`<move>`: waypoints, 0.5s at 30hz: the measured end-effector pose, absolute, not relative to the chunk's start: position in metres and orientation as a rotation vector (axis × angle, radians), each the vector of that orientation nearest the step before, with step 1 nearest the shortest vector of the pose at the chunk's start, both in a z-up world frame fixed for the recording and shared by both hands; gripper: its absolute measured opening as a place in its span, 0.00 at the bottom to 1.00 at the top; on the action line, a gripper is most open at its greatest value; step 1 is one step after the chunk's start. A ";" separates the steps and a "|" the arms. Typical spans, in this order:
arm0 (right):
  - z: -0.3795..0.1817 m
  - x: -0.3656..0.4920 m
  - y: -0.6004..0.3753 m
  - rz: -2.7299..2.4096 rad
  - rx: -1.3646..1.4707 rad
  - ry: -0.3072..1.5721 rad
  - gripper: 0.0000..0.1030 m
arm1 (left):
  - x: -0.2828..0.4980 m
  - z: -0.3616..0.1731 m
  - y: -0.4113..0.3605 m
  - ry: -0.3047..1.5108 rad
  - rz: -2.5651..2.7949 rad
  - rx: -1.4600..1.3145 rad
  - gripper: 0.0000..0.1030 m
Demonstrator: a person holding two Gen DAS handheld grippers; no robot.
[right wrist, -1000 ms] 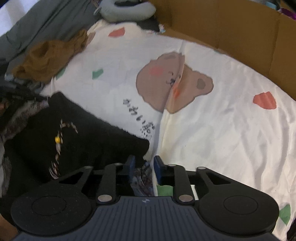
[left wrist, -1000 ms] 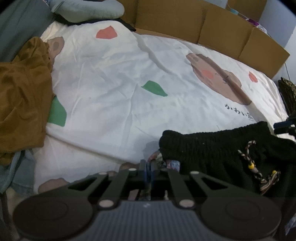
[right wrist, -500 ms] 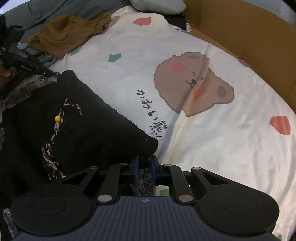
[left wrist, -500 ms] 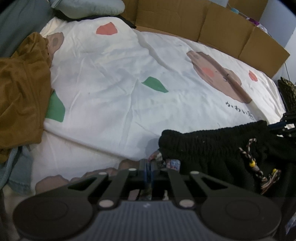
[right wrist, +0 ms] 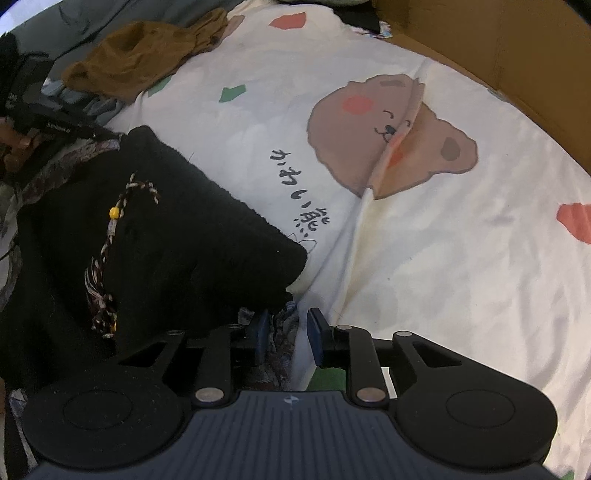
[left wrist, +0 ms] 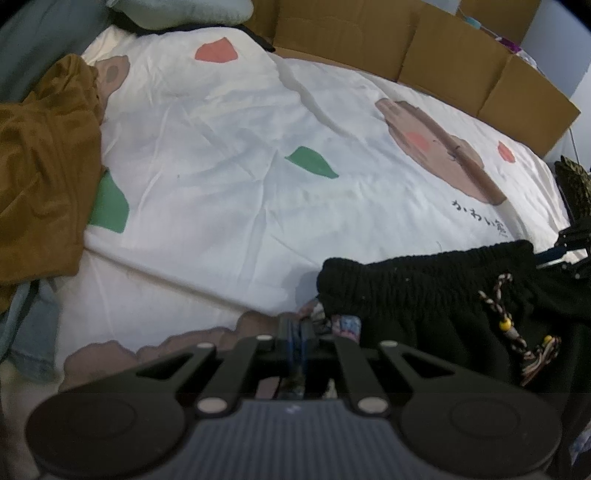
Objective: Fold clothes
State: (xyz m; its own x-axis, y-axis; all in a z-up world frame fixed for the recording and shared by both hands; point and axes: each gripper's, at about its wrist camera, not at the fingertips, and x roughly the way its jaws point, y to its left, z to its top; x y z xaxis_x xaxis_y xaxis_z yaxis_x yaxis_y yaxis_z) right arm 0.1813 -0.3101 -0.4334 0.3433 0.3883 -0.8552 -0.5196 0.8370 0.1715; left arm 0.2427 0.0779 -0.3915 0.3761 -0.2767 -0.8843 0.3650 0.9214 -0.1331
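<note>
A black knitted garment [left wrist: 424, 295] with a beaded drawstring [left wrist: 509, 321] lies on the bear-print bedsheet [left wrist: 240, 192]. My left gripper [left wrist: 295, 330] is shut on the patterned cloth at the garment's left waistband corner. In the right wrist view the same garment [right wrist: 166, 258] and its drawstring [right wrist: 110, 236] fill the lower left. My right gripper [right wrist: 289, 330] sits at the other corner. Its jaws are opening, and a strip of patterned cloth [right wrist: 282, 336] hangs loose between them, clear of the right pad.
A brown garment [left wrist: 37, 166] is heaped at the sheet's left edge, also seen in the right wrist view [right wrist: 140, 59]. A cardboard wall [left wrist: 443, 55] borders the far side. A pale pillow [left wrist: 177, 11] lies at the far end. Blue denim [left wrist: 26, 332] lies at the near left.
The right gripper's jaws narrowed on the patterned cloth, then spread apart again, and its view rolled and shifted. The left gripper stayed shut and nearly still.
</note>
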 end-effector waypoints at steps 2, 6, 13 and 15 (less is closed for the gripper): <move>-0.433 0.183 -0.304 0.604 -0.161 1.066 0.29 | 0.243 -0.394 0.078 1.119 -0.412 0.082 0.04; -0.434 0.186 -0.296 0.630 -0.200 1.065 0.29 | 0.246 -0.401 0.080 1.138 -0.424 0.066 0.05; -0.435 0.189 -0.287 0.672 -0.232 1.071 0.29 | 0.253 -0.413 0.082 1.181 -0.450 0.046 0.25; -0.435 0.189 -0.285 0.675 -0.239 1.071 0.29 | 0.255 -0.417 0.080 1.188 -0.467 0.048 0.30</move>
